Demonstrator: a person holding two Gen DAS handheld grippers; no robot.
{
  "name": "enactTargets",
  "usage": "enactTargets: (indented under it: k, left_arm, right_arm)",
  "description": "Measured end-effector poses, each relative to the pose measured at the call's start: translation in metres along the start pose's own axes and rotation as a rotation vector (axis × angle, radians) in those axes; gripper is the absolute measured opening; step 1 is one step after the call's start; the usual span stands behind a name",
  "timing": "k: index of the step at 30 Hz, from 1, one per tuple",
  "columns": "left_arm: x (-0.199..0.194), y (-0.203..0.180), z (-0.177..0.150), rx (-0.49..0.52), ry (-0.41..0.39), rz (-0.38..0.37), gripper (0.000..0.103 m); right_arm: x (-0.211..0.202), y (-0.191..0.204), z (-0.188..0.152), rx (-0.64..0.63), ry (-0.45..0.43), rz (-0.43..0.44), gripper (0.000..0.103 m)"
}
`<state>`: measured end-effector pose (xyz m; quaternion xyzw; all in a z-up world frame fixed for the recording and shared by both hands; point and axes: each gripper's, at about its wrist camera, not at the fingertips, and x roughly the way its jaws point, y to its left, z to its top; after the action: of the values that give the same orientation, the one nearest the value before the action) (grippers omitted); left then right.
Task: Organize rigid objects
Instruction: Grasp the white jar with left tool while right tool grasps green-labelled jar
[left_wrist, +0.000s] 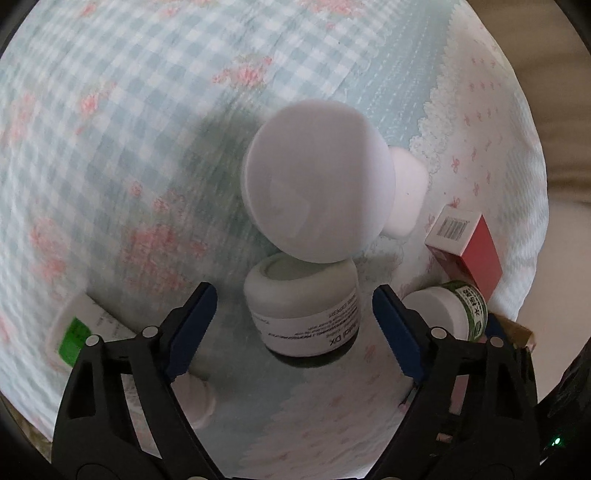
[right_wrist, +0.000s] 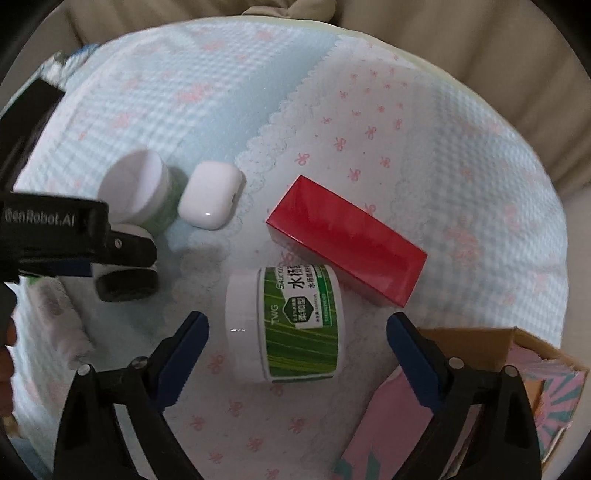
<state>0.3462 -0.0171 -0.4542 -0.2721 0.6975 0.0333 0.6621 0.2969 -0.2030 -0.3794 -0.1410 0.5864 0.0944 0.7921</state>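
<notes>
1. Between the blue pads of the left gripper (left_wrist: 293, 325) lay a white jar with a black-printed label (left_wrist: 303, 310), tipped on its side on the patterned bedspread (left_wrist: 110, 129); the jaws stood open, a clear gap on each side of the jar, neither pad touching it.
2. Near the left finger, at the frame's lower left, sat a white container with a green patch (left_wrist: 79, 332) (only partly in view, behind the finger).
3. Just beyond the white jar stood a large white-lidded jar (left_wrist: 314, 184), its round face toward the camera, blurred, overlapping the smaller jar's far edge.
4. Right of that lid, a white earbud case (left_wrist: 406, 192) peeked out from behind it.
5. Farther right lay a red box (left_wrist: 472, 251) with a barcode on its white end, and just near of it a green-labelled jar (left_wrist: 450, 310).
6. In the right wrist view, the right gripper (right_wrist: 297, 325) hung over that same green-labelled jar (right_wrist: 288, 325), lying on its side with its white lid to the left; these jaws were open too, pads apart from the jar on both sides.
7. Near right, an open cardboard box with pink and teal print (right_wrist: 535, 376) sat at the bedspread's edge.
8. Beyond the jar lay the red box (right_wrist: 347, 240), set diagonally, close to but apart from the jar.
9. Far left, the earbud case (right_wrist: 210, 199) lay beside the white-lidded jar (right_wrist: 136, 188), with the left gripper's black body (right_wrist: 74, 236) in front of them.
</notes>
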Motion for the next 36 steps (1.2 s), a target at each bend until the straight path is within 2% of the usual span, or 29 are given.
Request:
enactTargets:
  k: [2,6,7,8,10,11,13,22,34,36]
  left_arm:
    - [0.003,-0.004,-0.003,-0.002,-0.005,0.004,0.076]
    - [0.01,-0.012,-0.004,-0.004,-0.004,0.02,0.074]
    - [0.013,-0.017,-0.002,-0.004,0.0,0.024,0.071]
    - [0.014,-0.017,-0.003,-0.006,0.0,0.032,0.064]
    - [0.012,-0.017,0.001,-0.016,-0.004,0.019,0.061]
    - [0.011,-0.016,0.0,-0.02,-0.005,0.005,0.056]
    - [0.01,-0.014,-0.002,-0.013,-0.005,0.003,0.056]
    - [-0.001,-0.034,-0.01,0.089,-0.032,0.063,0.055]
    - [-0.043,-0.034,-0.03,0.177,-0.082,0.041,0.055]
    - [-0.05,-0.031,-0.024,0.186,-0.087,0.034,0.055]
  right_arm:
    - [0.005,0.003,0.0,-0.014,0.008,0.017,0.089]
    - [0.014,0.005,0.001,-0.034,0.026,0.004,0.085]
    - [0.016,0.003,0.002,-0.029,0.029,0.005,0.083]
    - [0.018,0.001,0.002,-0.019,0.033,0.009,0.081]
    - [0.021,-0.003,0.002,0.001,0.049,0.016,0.065]
    - [0.022,-0.006,0.001,0.016,0.055,0.037,0.059]
    - [0.021,-0.007,-0.001,0.047,0.056,0.084,0.053]
    - [0.016,-0.001,-0.003,0.056,0.063,0.056,0.053]
    - [-0.002,-0.003,-0.005,0.123,0.052,0.059,0.053]
    - [-0.01,-0.006,-0.005,0.147,0.046,0.065,0.053]
